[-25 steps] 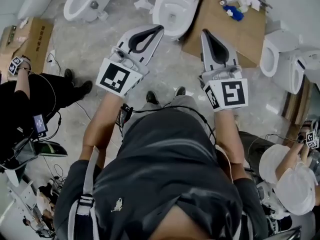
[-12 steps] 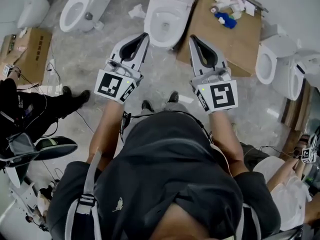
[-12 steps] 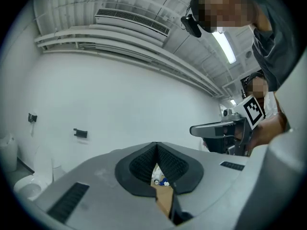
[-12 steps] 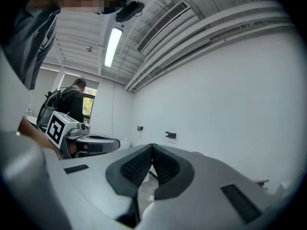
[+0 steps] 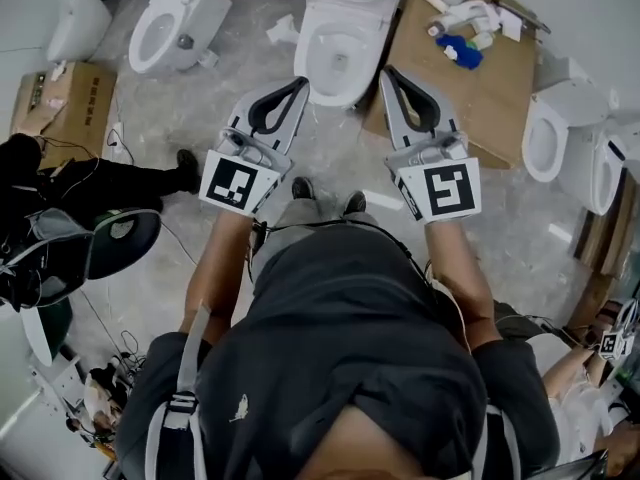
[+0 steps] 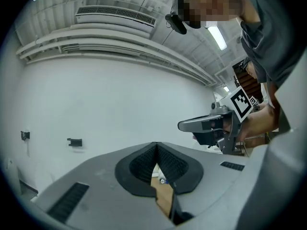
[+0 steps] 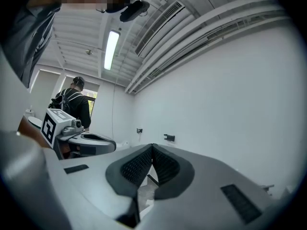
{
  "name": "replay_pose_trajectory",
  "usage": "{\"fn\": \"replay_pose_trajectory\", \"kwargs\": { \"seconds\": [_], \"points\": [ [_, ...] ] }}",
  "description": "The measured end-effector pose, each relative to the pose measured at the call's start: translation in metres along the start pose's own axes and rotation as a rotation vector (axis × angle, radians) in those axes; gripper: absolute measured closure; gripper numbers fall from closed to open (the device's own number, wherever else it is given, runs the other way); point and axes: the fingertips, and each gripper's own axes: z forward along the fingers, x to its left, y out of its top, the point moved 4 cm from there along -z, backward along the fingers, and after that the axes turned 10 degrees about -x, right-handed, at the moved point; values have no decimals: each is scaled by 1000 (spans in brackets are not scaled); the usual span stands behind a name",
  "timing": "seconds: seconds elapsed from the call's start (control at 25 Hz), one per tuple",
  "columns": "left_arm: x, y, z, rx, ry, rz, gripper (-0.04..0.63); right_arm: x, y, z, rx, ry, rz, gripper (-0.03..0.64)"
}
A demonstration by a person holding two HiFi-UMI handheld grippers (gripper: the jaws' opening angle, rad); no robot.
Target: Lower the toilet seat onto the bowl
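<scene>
Grey stone floor [image 5: 195, 118], toilet [image 5: 322, 30], cardboard sheet [image 5: 480, 93], cardboard box [image 5: 68, 100]

Glossy ceramic toilet [image 5: 322, 76], matt cardboard [image 5: 487, 88]

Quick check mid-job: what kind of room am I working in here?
Probably a test or storage space, not a working bathroom: several toilets stand side by side, with flat cardboard and a box on the floor.
</scene>
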Motion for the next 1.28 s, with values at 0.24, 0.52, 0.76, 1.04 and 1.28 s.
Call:
{"fn": "replay_pose_trajectory", "kwargs": {
  "seconds": [0.24,0.52,0.76,1.04,1.28],
  "points": [
    [38,-8,10,-10,-54,-6,592,3,-11,35,18,-49,0,612],
    [93,-16,20,-27,-138,-29,592,6,-24,81,32,-135,-8,611],
    [130,-34,33,-34,-180,-96,592,1,-33,117,62,-191,-40,612],
    [140,-63,47,15,-152,-89,592,-26,-49,137,34,-148,-37,611],
    [156,-83,138,25,-64,-77,592,-118,-73,169,85,-69,24,612]
  ]
}}
